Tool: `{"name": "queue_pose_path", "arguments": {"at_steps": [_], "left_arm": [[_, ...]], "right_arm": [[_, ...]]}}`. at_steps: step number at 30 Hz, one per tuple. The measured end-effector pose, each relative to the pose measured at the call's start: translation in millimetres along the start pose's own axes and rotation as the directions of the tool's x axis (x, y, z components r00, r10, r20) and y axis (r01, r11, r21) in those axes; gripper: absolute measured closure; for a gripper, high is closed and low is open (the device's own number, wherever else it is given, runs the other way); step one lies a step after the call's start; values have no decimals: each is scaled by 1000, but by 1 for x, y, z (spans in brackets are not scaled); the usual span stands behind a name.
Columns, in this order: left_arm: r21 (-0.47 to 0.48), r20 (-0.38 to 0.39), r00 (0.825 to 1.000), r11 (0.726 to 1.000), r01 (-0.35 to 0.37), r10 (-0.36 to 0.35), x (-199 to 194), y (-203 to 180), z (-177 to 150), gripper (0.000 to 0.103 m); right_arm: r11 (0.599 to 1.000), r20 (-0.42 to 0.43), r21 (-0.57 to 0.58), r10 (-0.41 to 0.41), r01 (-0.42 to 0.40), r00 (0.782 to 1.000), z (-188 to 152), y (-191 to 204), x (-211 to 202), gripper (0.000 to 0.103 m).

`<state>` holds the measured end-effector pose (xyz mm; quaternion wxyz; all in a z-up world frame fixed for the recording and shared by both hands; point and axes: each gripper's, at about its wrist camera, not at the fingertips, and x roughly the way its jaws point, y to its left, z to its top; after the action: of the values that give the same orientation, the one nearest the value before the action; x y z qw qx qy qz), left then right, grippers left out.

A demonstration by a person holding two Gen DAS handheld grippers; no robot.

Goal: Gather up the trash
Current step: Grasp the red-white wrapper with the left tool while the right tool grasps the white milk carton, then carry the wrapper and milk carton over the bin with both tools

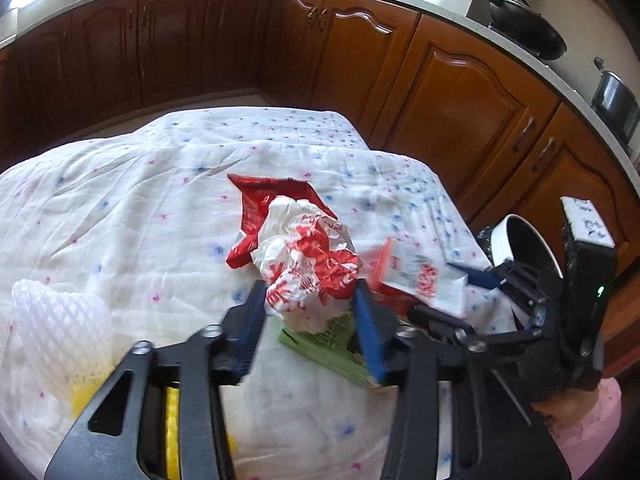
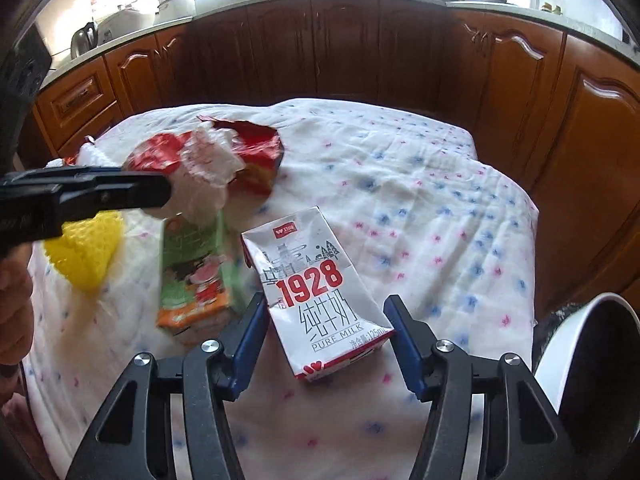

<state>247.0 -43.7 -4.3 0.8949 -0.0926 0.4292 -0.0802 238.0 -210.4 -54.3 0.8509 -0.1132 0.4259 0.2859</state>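
Note:
My left gripper (image 1: 310, 304) is closed around a crumpled red-and-white wrapper (image 1: 308, 264), its blue pads pressing both sides; the wrapper (image 2: 204, 168) appears lifted above a green drink carton (image 1: 332, 348), which also shows in the right wrist view (image 2: 192, 276). A red torn bag (image 1: 264, 208) lies behind it. My right gripper (image 2: 322, 332) is open, its jaws either side of a white "1928" milk carton (image 2: 316, 292) lying flat on the cloth. That carton (image 1: 420, 276) sits by the right gripper in the left view.
A floral white cloth (image 2: 420, 208) covers the table. White foam netting (image 1: 56, 320) and yellow netting (image 2: 86, 256) lie at the left. A white-rimmed bin (image 2: 592, 360) stands off the right edge. Wooden cabinets (image 1: 460, 92) surround the table.

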Motion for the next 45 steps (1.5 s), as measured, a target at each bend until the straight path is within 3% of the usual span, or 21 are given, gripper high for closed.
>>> {"name": "queue_pose_path", "arguments": {"at_steps": [5, 11, 15, 23, 31, 38, 45], "left_arm": [[12, 28, 999, 999, 37, -37, -16, -7, -7, 72], [45, 51, 993, 994, 104, -106, -41, -24, -20, 73], [72, 45, 988, 986, 148, -151, -51, -40, -31, 73], [128, 15, 981, 974, 189, -192, -53, -72, -50, 73], [180, 0, 973, 957, 226, -230, -55, -100, -59, 73], [207, -9, 971, 950, 234, -237, -51, -115, -59, 73], [219, -17, 971, 947, 235, -237, -48, -122, -58, 73]], "right_arm": [[997, 39, 79, -8, 5, 999, -18, 8, -27, 45], [941, 114, 336, -14, -25, 993, -48, -14, -66, 46], [920, 133, 392, -86, 27, 987, -67, -12, -88, 46], [857, 197, 516, -140, 19, 970, -101, -18, -129, 47], [819, 214, 572, -205, 47, 955, -117, -36, -152, 53], [819, 221, 572, -197, 36, 955, -124, -38, -149, 54], [805, 268, 593, -223, 22, 937, -125, -49, -168, 54]]}}
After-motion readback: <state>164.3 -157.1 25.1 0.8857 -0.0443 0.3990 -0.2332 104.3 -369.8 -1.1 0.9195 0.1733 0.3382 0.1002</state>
